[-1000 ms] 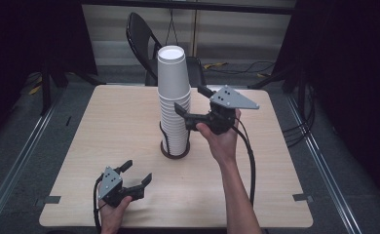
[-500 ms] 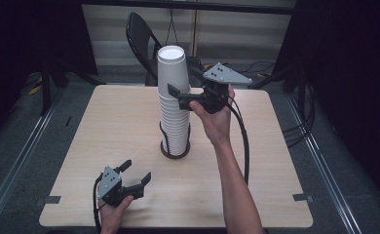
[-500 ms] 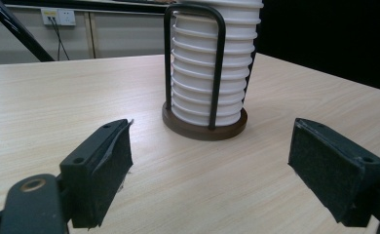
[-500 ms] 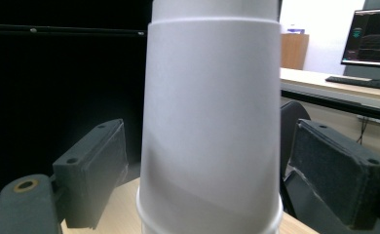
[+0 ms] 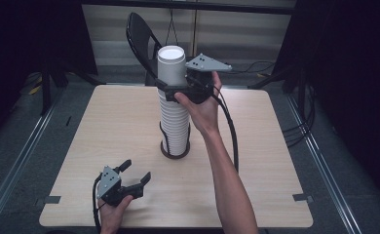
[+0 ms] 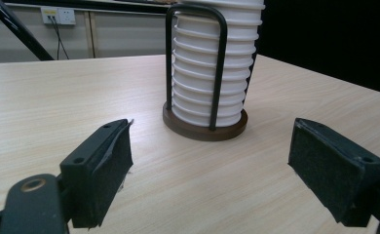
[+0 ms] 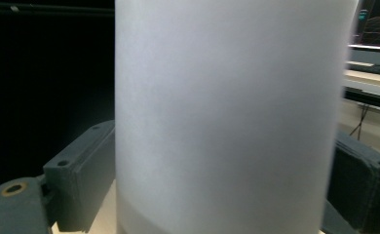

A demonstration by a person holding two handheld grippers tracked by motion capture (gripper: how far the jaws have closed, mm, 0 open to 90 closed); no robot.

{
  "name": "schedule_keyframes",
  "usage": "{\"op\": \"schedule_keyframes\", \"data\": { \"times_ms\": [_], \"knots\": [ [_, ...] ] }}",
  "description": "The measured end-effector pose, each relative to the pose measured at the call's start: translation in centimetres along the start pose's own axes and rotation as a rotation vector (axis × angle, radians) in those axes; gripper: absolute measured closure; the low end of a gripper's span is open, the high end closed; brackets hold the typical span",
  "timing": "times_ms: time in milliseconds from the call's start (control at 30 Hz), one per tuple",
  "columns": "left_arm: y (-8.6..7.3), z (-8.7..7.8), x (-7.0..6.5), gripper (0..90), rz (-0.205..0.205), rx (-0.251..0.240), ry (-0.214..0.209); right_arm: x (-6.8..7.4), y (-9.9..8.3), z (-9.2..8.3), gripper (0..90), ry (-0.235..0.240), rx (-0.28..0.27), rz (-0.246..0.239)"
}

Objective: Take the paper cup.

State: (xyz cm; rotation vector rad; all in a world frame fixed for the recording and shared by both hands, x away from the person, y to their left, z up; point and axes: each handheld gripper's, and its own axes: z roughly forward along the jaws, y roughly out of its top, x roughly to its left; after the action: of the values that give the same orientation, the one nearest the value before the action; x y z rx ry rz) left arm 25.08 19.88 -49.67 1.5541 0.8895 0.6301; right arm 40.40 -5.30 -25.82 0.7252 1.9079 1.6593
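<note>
A tall stack of white paper cups (image 5: 174, 117) stands in a dark wire holder with a round brown base (image 5: 174, 151) at the middle of the table. My right gripper (image 5: 172, 87) is raised high, open, with one jaw on each side of the top cup (image 5: 171, 62). In the right gripper view that cup (image 7: 227, 117) sits close between the two wide-set jaws; contact with the pads cannot be told. My left gripper (image 5: 137, 169) rests low near the table's front left, open and holding nothing. From there the stack (image 6: 212, 73) and its base (image 6: 205, 130) lie ahead.
The wooden table (image 5: 105, 126) is bare around the holder. A black folding chair (image 5: 142, 34) stands behind the far edge. Cables trail on the floor at the right (image 5: 295, 131). Tape marks sit at the front corners.
My right gripper has risen along the stack from its middle to the top cup. The left gripper has stayed where it was.
</note>
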Motion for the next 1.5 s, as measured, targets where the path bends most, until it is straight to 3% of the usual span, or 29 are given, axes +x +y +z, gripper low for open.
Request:
{"op": "schedule_keyframes", "data": {
  "times_ms": [233,667,800,1300,1500],
  "knots": [
    [0.0,0.0,0.0,15.8,-0.026,-0.005,0.002,0.0,-0.5,0.9,9.8,-0.018,0.039,-0.007],
    [0.0,0.0,0.0,15.8,-0.014,0.003,-0.004,-0.1,-0.9,1.2,11.3,-0.016,0.046,0.001],
    [0.1,0.1,0.0,15.9,0.001,0.014,0.008,-0.1,-0.6,1.1,11.5,-0.018,0.032,-0.003],
    [0.1,0.2,-0.1,16.1,-0.003,0.023,0.021,-0.1,0.8,0.6,11.5,-0.03,-0.021,0.009],
    [0.1,0.2,0.1,16.0,-0.014,0.019,0.025,0.0,1.6,0.5,11.7,-0.014,-0.03,0.014]
  ]
}}
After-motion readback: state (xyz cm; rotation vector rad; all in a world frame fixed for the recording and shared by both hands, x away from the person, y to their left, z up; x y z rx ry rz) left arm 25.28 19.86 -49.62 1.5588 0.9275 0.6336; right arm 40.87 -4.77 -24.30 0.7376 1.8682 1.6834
